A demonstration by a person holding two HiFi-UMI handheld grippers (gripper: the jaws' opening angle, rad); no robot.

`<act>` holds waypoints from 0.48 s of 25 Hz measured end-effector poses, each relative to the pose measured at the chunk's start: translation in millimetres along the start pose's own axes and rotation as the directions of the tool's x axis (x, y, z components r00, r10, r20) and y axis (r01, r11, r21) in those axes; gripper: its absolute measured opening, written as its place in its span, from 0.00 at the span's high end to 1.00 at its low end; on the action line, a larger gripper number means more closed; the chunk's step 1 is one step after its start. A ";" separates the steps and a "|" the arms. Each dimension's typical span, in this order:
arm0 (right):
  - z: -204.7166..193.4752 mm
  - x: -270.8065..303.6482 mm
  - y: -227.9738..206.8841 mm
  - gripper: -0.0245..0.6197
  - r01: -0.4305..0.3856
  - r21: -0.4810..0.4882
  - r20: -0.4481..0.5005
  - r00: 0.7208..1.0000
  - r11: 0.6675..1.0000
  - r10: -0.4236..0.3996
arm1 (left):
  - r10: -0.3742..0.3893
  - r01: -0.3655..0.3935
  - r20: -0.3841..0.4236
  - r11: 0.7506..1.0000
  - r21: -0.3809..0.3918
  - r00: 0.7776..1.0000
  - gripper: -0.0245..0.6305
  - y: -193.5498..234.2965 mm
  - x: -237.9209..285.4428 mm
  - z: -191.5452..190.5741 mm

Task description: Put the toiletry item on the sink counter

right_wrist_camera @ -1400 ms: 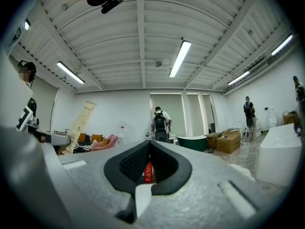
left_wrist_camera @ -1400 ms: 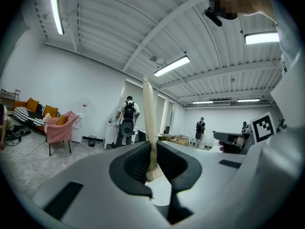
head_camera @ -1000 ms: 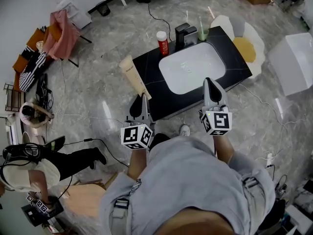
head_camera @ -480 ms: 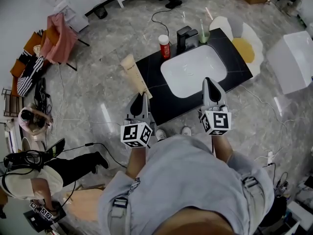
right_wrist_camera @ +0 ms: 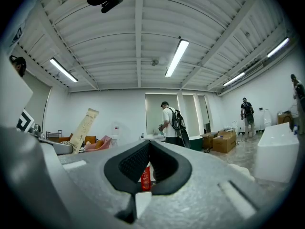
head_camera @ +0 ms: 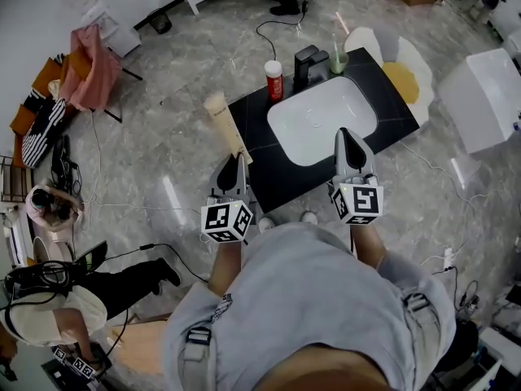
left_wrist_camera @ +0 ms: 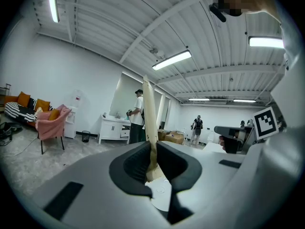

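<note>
A long cream tube (head_camera: 225, 126) sticks up and away from my left gripper (head_camera: 237, 163), whose jaws are shut on its lower end. In the left gripper view the tube (left_wrist_camera: 149, 118) stands upright between the dark pads of that gripper (left_wrist_camera: 153, 149). It hangs over the left front corner of the black sink counter (head_camera: 254, 120) with its white basin (head_camera: 321, 120). My right gripper (head_camera: 347, 134) hovers over the basin's near edge, shut and empty. In the right gripper view the closed gripper (right_wrist_camera: 149, 147) frames a red bottle (right_wrist_camera: 146, 175).
On the counter's far side stand a red bottle with a white cap (head_camera: 274, 80), a black faucet block (head_camera: 308, 63) and a green cup with a toothbrush (head_camera: 338, 54). A white and yellow stool (head_camera: 404, 76) and a white box (head_camera: 487, 96) sit right. Cables cross the floor; a person (head_camera: 49, 300) sits lower left.
Both grippers have edged a little toward the counter with the person. The tube stays clamped in the left jaws, and the right jaws stay closed.
</note>
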State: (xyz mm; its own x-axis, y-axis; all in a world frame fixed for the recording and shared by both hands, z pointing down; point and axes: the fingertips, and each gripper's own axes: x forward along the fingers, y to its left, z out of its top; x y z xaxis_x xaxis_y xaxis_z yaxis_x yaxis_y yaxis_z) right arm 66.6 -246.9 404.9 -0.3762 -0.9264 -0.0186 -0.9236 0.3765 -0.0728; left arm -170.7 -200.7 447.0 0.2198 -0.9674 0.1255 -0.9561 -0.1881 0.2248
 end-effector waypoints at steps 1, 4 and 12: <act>0.1 0.8 -0.5 0.95 0.003 -0.002 0.000 1.000 1.000 -0.003 | -0.002 0.002 -0.002 1.000 0.000 1.000 0.91 1.5 2.1 -0.9; -0.3 2.6 -2.7 0.95 0.013 -0.008 -0.002 1.000 1.000 -0.013 | -0.008 0.008 -0.010 1.000 -0.001 1.000 0.91 4.3 8.3 -3.8; 0.1 5.9 -5.7 0.95 0.029 -0.011 -0.004 1.000 1.000 -0.029 | -0.018 0.018 -0.043 1.000 -0.009 0.999 0.91 7.8 16.6 -15.8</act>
State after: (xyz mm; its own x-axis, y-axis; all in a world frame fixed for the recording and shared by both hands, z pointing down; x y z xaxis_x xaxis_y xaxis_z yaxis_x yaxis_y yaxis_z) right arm 69.7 -254.5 405.1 -0.3497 -0.9368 -0.0121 -0.9348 0.3498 -0.0618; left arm -171.4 -215.6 466.1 0.2452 -0.9557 0.1627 -0.9503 -0.2038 0.2353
